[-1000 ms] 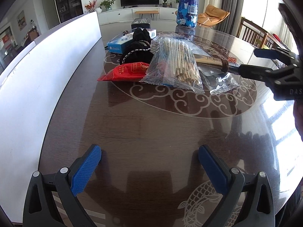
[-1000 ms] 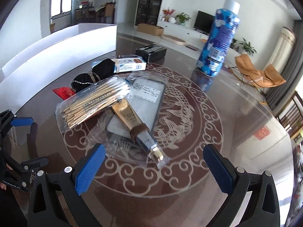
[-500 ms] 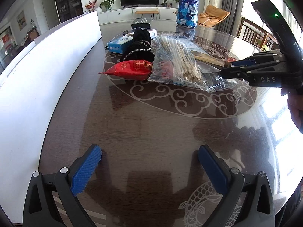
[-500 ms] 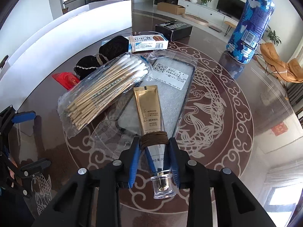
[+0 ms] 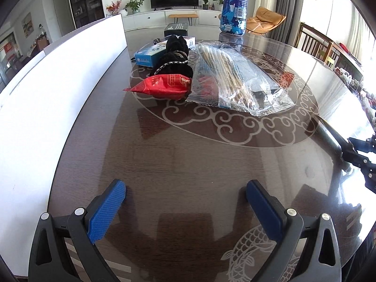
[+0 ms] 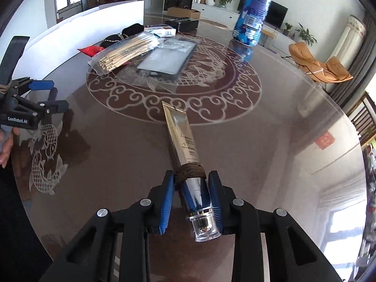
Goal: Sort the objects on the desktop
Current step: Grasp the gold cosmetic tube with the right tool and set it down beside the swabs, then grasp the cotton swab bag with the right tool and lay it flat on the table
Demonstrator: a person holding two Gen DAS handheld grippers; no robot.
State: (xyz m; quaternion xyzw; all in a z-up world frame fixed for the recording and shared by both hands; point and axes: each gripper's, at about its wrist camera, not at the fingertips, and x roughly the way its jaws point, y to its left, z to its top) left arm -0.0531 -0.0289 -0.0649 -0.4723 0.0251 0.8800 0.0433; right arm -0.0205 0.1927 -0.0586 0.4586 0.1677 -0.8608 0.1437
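Note:
My right gripper (image 6: pixel 191 178) is shut on a gold tube (image 6: pixel 182 138) with brown cord wound round it, gripping near its clear cap. The tube points forward, held over bare table, apart from the pile. In the left wrist view the right gripper (image 5: pixel 352 145) and the tube (image 5: pixel 329 131) show dark at the right edge. My left gripper (image 5: pixel 185 188) stands open over the near table with nothing between its fingers. The pile holds a bag of cotton swabs (image 5: pixel 225 77), a red packet (image 5: pixel 164 85), a black cloth item (image 5: pixel 174 63) and a phone case (image 6: pixel 168 58) in clear wrap.
A white board (image 5: pixel 58 82) runs along the table's left side. Behind the pile lie a blue box (image 5: pixel 150 55) and a black box (image 5: pixel 176 27). A tall blue patterned bottle (image 6: pixel 253 11) stands at the far side. The round table's edge (image 6: pixel 340 108) curves on the right.
The right gripper shut on the gold tube, took it off the pile and carried it back toward the table's near right. The left gripper stayed still and open.

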